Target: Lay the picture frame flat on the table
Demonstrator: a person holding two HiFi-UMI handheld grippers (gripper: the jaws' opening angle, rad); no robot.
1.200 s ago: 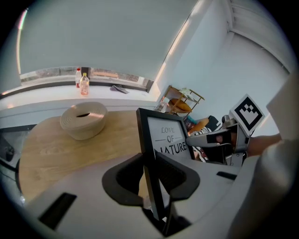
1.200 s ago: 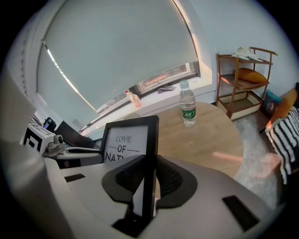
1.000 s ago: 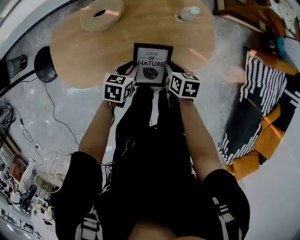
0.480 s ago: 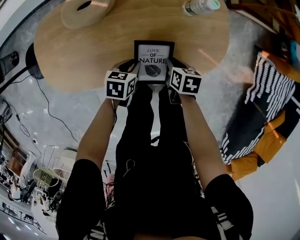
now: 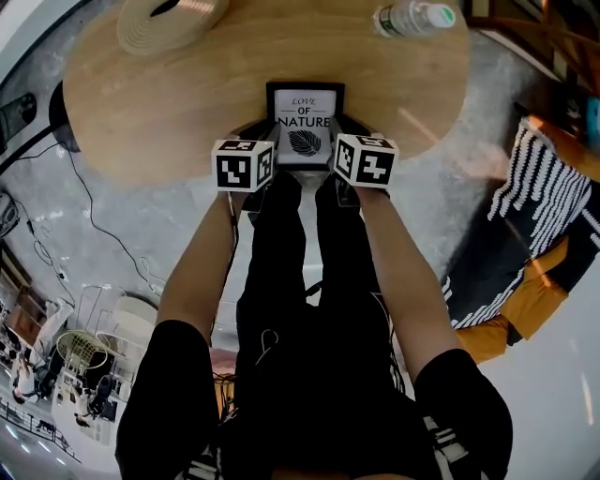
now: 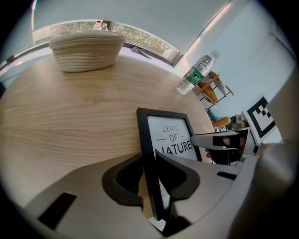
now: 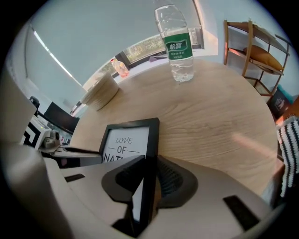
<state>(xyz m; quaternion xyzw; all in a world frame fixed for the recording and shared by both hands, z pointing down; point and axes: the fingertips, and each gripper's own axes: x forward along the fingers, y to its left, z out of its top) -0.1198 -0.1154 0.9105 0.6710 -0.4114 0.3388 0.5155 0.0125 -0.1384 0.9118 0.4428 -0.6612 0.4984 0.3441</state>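
Left hand-held gripper (image 6: 152,184) grips picture frame (image 5: 305,127); right hand-held gripper (image 7: 145,186) opening on it; bottle (image 5: 412,17), basket (image 5: 169,23) beyond.

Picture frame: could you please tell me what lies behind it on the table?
Bare wooden table, then a woven basket left and a water bottle right. The picture frame hides its own back.

Round wood tbl (image 5: 187,103) w/ woven basket (image 5: 169,21) far left, water bottle (image 5: 412,17) far right

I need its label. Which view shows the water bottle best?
Right gripper view: the water bottle stands whole, green label facing. Left gripper view shows it small; head view, from above, at the edge.
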